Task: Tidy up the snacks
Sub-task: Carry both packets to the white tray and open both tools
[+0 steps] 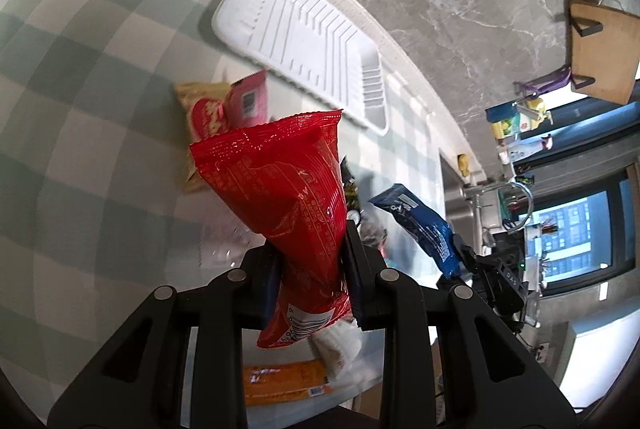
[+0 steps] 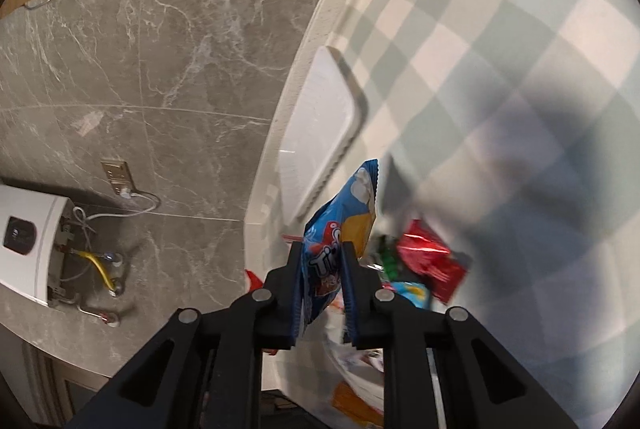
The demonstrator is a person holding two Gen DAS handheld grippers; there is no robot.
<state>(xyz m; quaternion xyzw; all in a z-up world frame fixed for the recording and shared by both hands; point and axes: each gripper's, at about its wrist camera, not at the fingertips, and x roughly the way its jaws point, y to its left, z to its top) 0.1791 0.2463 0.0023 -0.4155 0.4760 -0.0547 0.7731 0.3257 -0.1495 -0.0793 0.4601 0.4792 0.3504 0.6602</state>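
Observation:
My left gripper (image 1: 310, 261) is shut on a red snack bag (image 1: 280, 181) and holds it above the checked tablecloth. A white ribbed tray (image 1: 304, 41) lies empty beyond it near the table's far edge. My right gripper (image 2: 322, 269) is shut on a blue snack bag (image 2: 344, 213), held above the table; that bag and the right gripper also show in the left wrist view (image 1: 420, 225). The tray shows in the right wrist view (image 2: 320, 129) just beyond the blue bag.
A pink box (image 1: 248, 101) and a yellow-red packet (image 1: 200, 117) lie behind the red bag. An orange bar (image 1: 284, 381) lies below. A red packet (image 2: 432, 265) and other loose snacks lie beside the blue bag. The grey marble wall (image 2: 160, 49) borders the table.

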